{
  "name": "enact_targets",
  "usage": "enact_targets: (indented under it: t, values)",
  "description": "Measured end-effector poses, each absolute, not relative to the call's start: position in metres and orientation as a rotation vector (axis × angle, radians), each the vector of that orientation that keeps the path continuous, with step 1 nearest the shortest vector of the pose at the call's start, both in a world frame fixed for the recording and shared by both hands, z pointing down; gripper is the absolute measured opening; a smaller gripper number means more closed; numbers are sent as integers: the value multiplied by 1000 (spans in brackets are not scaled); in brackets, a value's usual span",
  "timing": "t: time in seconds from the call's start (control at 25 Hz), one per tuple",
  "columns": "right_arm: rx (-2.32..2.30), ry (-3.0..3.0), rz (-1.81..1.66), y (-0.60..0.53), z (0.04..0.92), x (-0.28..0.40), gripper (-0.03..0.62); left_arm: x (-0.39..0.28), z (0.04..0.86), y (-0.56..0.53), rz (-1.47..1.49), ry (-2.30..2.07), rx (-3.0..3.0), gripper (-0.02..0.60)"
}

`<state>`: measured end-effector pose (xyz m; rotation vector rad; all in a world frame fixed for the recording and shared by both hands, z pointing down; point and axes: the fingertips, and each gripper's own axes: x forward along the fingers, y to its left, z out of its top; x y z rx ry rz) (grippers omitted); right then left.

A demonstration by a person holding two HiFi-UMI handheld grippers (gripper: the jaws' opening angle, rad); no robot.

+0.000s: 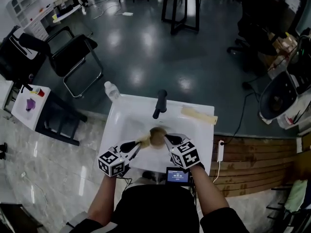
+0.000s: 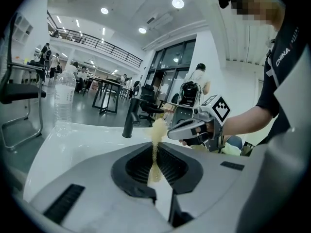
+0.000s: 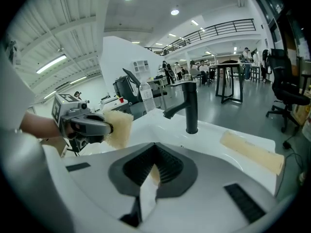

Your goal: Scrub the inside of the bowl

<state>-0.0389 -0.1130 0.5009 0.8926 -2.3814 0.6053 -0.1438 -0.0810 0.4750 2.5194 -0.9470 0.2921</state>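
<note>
A small brown bowl (image 1: pixel 157 135) hangs over the white sink (image 1: pixel 121 125), just below the black faucet (image 1: pixel 160 103). My right gripper (image 1: pixel 166 140) is shut on the bowl's right rim; in the right gripper view only a thin tan edge (image 3: pixel 153 173) shows between the jaws of that gripper (image 3: pixel 153 166). My left gripper (image 1: pixel 141 142) is shut on a pale yellow sponge (image 1: pixel 144 140), which lies against the bowl's left side. The left gripper view shows that sponge (image 2: pixel 156 130) edge-on, rising from the jaws of the left gripper (image 2: pixel 155 152). The fluffy sponge (image 3: pixel 117 127) also shows in the right gripper view.
A clear plastic bottle (image 1: pixel 111 90) stands on the sink's far left corner. A long pale pad (image 1: pixel 199 114) lies on the far right rim. A black chair (image 1: pixel 73 57) and a side table (image 1: pixel 29 103) stand on the floor to the left. A small screen (image 1: pixel 177 175) sits at the near edge.
</note>
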Motion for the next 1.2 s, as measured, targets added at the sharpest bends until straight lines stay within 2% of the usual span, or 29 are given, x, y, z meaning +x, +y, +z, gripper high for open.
enact_targets:
  t: [0.64, 1.0, 1.04, 1.2]
  values:
    - [797, -2382, 638, -111, 516, -11, 8, -123, 486, -80, 366, -984, 2501, 20]
    - [681, -2341, 672, -117, 554, -12, 13, -114, 500, -97, 598, -966, 2508, 20]
    - [670, -2332, 688, -119, 561, -14, 48, -113, 506, -99, 641, -947, 2512, 20]
    - [672, -2270, 744, -130, 591, -23, 64, -111, 534, -115, 801, -874, 2503, 20]
